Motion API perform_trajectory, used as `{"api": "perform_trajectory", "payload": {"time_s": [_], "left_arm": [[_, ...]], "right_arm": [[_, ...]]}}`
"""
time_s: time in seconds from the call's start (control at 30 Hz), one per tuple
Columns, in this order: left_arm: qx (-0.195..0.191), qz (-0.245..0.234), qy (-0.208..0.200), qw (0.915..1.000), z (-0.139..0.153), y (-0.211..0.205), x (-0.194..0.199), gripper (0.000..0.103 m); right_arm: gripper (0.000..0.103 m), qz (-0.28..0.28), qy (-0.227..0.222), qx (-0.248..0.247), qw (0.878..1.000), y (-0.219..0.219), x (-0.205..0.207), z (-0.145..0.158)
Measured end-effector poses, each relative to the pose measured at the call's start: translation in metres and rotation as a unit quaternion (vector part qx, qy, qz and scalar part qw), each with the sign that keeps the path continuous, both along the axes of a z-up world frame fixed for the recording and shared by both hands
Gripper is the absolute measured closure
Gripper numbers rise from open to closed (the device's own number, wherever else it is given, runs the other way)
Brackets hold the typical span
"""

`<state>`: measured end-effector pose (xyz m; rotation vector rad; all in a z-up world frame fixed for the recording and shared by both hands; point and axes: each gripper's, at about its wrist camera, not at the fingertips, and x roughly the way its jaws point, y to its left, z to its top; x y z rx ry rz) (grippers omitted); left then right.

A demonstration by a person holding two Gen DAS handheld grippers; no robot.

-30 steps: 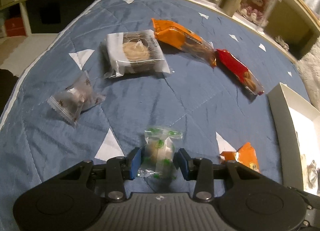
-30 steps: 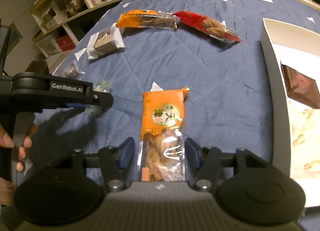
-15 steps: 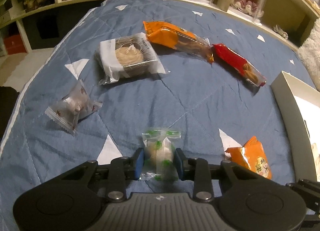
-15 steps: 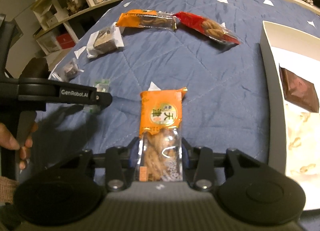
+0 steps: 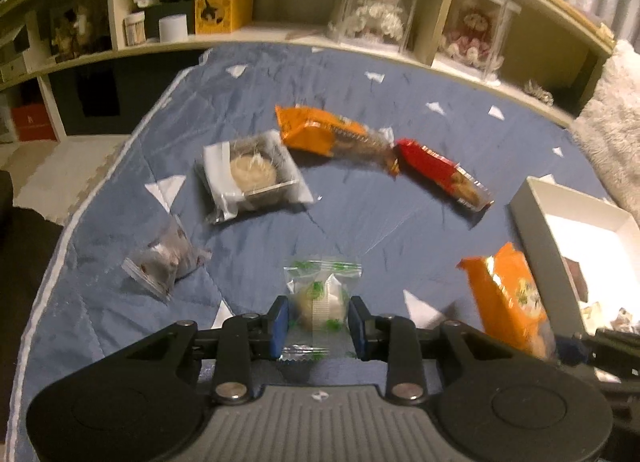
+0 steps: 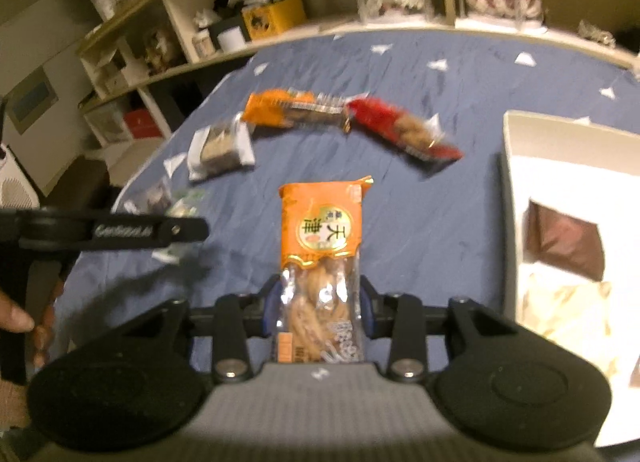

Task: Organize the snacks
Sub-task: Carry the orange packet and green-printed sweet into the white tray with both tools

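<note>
The orange packet (image 6: 320, 262) stands between the pads of the right claw (image 6: 318, 312), which is closed on its clear lower end; its long axis runs straight out along the fingers, orange end forward. The white box (image 6: 507, 221) lies at the right of that frame, just beside the packet, so I judge the right hand is the nearer one for a drop.

The left claw (image 5: 318, 322) is closed on a small green-dotted candy (image 5: 320, 302), low centre in its own frame, with the box (image 5: 532, 221) well off to the right.

On the blue quilt (image 5: 360, 221) lie a boxed cake (image 5: 250, 177), a second orange packet (image 5: 332, 135), a red packet (image 5: 444, 175) and a small clear pouch (image 5: 166, 262). Only the right view shows the box's contents: a brown packet (image 6: 564, 242) among pale wrappers.
</note>
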<state>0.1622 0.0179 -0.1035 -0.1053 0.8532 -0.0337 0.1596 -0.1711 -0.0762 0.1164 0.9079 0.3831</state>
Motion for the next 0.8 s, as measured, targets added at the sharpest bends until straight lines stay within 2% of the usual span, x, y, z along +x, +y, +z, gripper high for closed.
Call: {"api": "perform_trajectory", "payload": {"time_s": [0.5,0.8], "left_arm": [[-0.012,-0.026,-0.067,0.9973,0.049,-0.03,-0.034,0.069],[-0.025,-0.043,-0.089,0.9948,0.07,-0.063,-0.034,0.069]], "right_arm": [[0.059,-0.05,-0.059,0.005,0.997,-0.047,-0.004,0.045],[0.059,-0.071,-0.086,-0.003,0.994,-0.08,-0.006,0.061]]}}
